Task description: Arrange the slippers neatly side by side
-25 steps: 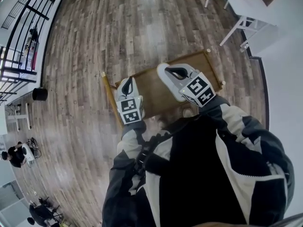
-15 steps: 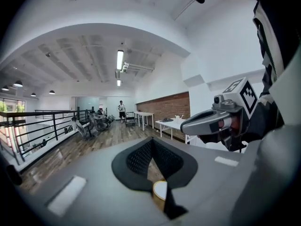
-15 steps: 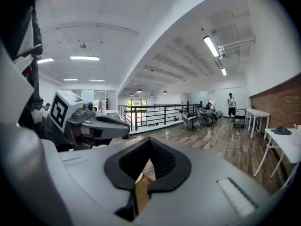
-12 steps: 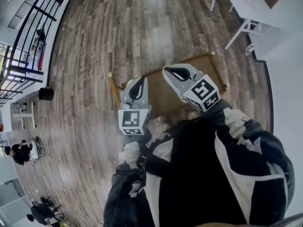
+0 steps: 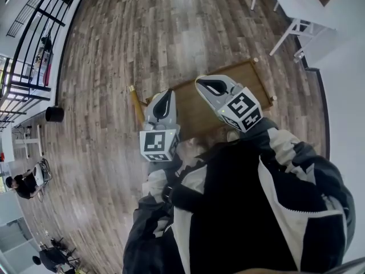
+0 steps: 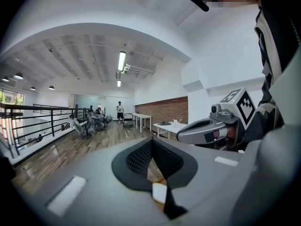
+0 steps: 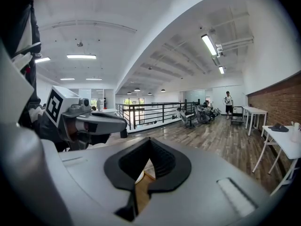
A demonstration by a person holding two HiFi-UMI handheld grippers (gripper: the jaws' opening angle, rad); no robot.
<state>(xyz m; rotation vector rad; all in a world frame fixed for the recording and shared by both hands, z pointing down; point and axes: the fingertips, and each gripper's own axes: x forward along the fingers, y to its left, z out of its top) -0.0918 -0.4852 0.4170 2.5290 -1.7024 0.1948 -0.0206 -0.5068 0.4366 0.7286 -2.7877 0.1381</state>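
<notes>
Jacket (image 5: 228,210) cloth in black and white fills the near bottom of the head view, and from its sleeves both hand-held tools reach forward, close to level, above a low wooden table (image 5: 191,112). Nearest the camera are the two marker cubes, the left one (image 5: 157,142) and the right one (image 5: 242,108). Ahead of its cube, the left gripper (image 5: 166,94) hangs over the table's left edge. Its own view shows the two black pads clenched together at the tips with nothing gripped; only a sliver of wood and a pale rounded bit show through the slot lower down. The right gripper (image 5: 201,83) hangs over the middle of the table, and its jaws are likewise pressed together on nothing, with a strip of tabletop visible through the slot. The two tools are near each other but apart, and each appears side-on in the other's view. The slippers cannot be made out in any view, since the grippers and jacket cover much of the table. A yellowish leg (image 5: 137,108) stands out at the table's left corner. Beyond lies plank floor (image 5: 142,33), with a white table (image 5: 296,7) at the far right, a black railing (image 5: 31,39) along the far left and a small black bin (image 5: 55,113) near it. Farther off, the left gripper view shows office chairs (image 6: 87,124), a brick wall (image 6: 162,111) and a standing person (image 6: 120,111).
</notes>
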